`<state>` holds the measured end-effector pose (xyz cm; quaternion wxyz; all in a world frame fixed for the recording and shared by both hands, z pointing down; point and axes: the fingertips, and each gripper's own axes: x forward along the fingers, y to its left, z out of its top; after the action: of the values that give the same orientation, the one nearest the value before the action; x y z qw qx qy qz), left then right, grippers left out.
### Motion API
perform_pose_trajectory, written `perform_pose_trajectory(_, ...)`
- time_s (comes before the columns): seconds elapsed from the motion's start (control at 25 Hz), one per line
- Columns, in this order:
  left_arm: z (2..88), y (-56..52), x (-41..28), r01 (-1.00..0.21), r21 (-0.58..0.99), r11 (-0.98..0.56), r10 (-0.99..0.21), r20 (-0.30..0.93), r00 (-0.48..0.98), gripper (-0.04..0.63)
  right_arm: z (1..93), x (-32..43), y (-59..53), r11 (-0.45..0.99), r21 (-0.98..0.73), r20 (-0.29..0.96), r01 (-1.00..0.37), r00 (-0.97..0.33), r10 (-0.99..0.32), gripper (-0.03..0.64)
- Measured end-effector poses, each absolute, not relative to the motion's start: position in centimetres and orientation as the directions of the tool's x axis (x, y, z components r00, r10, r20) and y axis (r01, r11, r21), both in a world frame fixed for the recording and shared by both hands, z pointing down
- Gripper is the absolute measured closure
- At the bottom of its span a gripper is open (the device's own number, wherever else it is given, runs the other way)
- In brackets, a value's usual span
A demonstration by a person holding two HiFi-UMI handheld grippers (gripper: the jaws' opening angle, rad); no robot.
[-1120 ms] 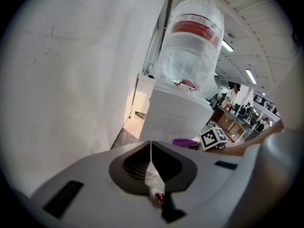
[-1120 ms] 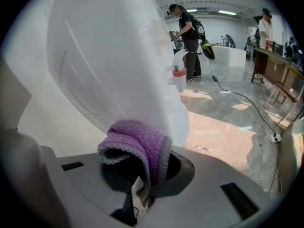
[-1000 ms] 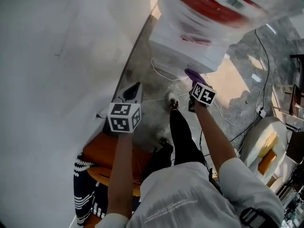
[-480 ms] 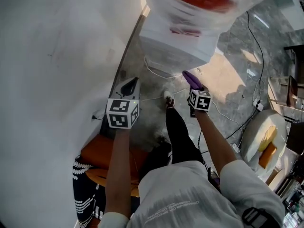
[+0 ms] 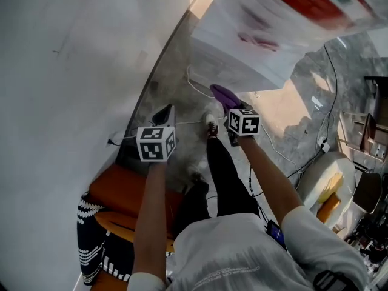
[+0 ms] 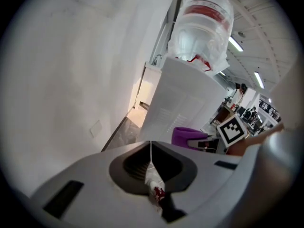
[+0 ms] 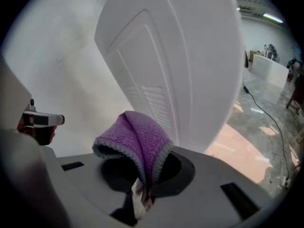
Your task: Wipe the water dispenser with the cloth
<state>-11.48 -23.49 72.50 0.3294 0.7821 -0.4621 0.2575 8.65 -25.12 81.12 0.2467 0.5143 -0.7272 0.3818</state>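
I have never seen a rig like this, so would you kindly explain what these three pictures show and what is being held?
There is no robot here: a person holds a two-jaw gripper in each hand. The head view comes from a camera on the person's head and looks down past their arms to the grey floor. The other two views come from a camera riding on each gripper, looking along its jaws. The right gripper is shut on a purple cloth, held near the side panel of the white water dispenser. I cannot tell whether the cloth touches the panel. The left gripper has its jaws together with nothing between them. A big water bottle stands on top of the dispenser.
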Motion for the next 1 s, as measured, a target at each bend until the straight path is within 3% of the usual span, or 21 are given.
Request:
perform_pose_trajectory(0.6, 87.4, -26.3, -14.9, -0.918, 0.307, -0.250, -0.540, 0.744, 0.395, 0.577, 94.8, -2.3, -33.5, 0.286, -0.358, 0.769, -0.889, -0.454, -0.450, 0.563)
perform_pose_trajectory(1.0, 97.1, -26.6, -13.9, -0.901, 0.298, -0.316, -0.537, 0.726, 0.429, 0.577, 106.7, -1.3, -37.5, 0.231, -0.326, 0.788, -0.917, -0.399, -0.469, 0.563)
